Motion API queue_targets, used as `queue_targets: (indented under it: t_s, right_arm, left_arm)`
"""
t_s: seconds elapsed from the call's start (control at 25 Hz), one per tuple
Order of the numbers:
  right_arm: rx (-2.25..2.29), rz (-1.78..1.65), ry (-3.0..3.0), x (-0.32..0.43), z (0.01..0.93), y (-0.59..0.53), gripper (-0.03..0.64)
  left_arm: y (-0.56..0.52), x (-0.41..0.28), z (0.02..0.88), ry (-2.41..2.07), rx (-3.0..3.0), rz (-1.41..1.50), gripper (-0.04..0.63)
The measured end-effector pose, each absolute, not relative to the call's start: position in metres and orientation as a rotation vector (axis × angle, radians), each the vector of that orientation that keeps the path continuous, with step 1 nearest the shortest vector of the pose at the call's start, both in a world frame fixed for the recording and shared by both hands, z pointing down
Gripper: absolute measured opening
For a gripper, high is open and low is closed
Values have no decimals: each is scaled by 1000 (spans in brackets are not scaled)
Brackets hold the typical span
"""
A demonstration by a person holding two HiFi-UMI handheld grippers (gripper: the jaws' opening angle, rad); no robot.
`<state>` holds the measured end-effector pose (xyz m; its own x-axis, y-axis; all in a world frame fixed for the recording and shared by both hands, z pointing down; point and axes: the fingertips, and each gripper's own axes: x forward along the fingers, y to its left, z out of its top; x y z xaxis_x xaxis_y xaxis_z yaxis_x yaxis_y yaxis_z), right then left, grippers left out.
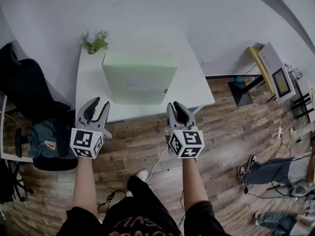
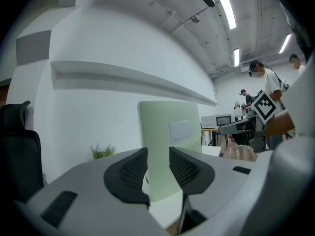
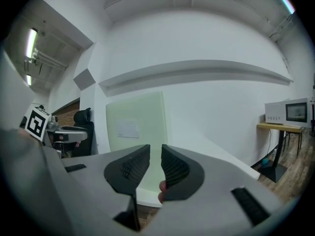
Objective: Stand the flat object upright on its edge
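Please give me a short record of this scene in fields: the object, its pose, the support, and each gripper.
object: pale green flat box, with a label on its front
pose: upright on its edge, standing free
support: white table
also on table: small plant, back left corner
left gripper: jaws apart, empty, not touching the box
right gripper: jaws narrowly apart, empty, not touching the box

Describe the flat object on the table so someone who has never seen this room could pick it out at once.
Find the white table by the white wall. Near its middle a pale green flat box stands upright on its edge, a white label on its face. Its only neighbour is a small leafy plant at the far left corner; the box is the big slab.
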<state>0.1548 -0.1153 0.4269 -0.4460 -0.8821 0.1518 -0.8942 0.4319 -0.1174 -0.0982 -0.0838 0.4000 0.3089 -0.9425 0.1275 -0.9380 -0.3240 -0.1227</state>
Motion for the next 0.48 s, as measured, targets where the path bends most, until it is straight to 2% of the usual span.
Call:
queue_targets:
  t_s: [0.48]
  right_arm:
    - [1641, 231, -2582, 152, 375, -64, 48]
  left_arm:
    - [-31, -98, 357, 1803, -2473, -297, 26]
